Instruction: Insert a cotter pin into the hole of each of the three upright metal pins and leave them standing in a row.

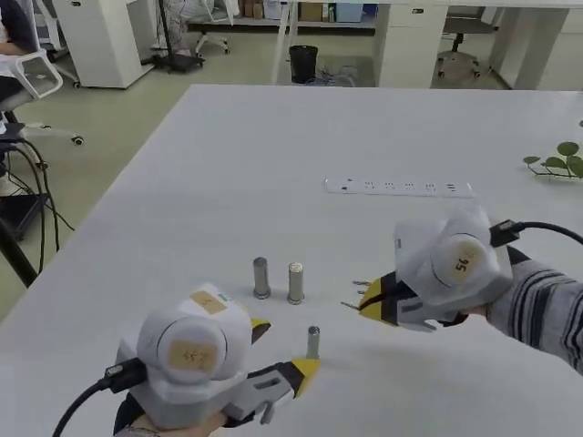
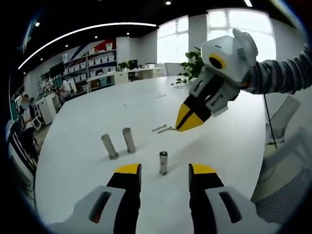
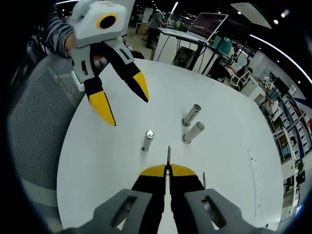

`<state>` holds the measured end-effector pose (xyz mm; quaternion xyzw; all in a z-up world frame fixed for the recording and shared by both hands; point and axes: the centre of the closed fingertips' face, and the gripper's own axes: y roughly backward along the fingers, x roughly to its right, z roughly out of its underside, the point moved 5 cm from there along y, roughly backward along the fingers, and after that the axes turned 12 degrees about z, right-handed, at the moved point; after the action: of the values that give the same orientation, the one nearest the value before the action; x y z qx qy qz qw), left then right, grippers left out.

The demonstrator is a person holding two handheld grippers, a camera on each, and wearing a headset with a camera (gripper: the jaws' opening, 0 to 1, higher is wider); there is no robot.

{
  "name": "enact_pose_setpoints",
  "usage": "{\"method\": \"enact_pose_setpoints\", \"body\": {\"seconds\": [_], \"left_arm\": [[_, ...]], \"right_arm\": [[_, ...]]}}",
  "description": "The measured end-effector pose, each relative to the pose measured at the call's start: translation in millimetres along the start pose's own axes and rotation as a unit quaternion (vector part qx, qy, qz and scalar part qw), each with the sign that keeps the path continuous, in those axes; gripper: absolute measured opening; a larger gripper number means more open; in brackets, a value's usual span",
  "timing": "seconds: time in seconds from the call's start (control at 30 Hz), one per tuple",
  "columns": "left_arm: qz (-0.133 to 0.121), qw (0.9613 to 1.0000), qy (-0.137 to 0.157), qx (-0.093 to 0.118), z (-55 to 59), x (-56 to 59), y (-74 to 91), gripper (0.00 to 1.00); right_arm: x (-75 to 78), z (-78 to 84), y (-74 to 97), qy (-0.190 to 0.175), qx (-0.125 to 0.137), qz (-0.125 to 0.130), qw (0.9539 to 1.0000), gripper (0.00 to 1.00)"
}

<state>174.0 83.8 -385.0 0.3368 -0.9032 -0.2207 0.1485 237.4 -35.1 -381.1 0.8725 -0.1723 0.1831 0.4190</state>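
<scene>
Though its round sticker (image 1: 193, 357) is too blurred to read, the left claw (image 2: 165, 168) is released, yellow tips either side of one upright grey metal pin (image 2: 163, 162) on the white bench (image 1: 273, 164). Two more metal pins (image 1: 261, 278) stand beyond it, side by side. Right claw (image 3: 168, 171), sticker marked "56" (image 1: 463, 264), is clenched on a thin cotter pin (image 3: 168, 155). Loose cotter pins (image 2: 163, 129) lie near.

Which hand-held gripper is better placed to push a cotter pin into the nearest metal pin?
Right. The right hand-held gripper is shut on a cotter pin aimed toward the nearest metal pin; the left hand-held gripper is open, empty.
</scene>
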Motion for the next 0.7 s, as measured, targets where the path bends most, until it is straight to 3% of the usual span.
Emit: {"method": "enact_pose_setpoints", "body": {"seconds": [0.33, 0.57, 0.7], "left_arm": [[0.021, 0.9996, 0.019, 0.007, -4.4, 7.1, -3.6, 0.28], [0.041, 0.9969, 0.061, 0.027, -6.7, 10.7, -4.9, 0.21], [0.050, 0.9944, 0.086, 0.035, -5.3, 12.0, -5.9, 0.17]], "right_arm": [[-19.0, -15.8, 5.0, 0.030, 0.046, -0.006, 0.9985, 0.00], [-32.2, -25.3, 9.7, 0.084, 0.067, -0.008, 0.9942, 0.00], [-37.8, -29.7, 12.4, 0.094, 0.074, -0.011, 0.9928, 0.00]]}}
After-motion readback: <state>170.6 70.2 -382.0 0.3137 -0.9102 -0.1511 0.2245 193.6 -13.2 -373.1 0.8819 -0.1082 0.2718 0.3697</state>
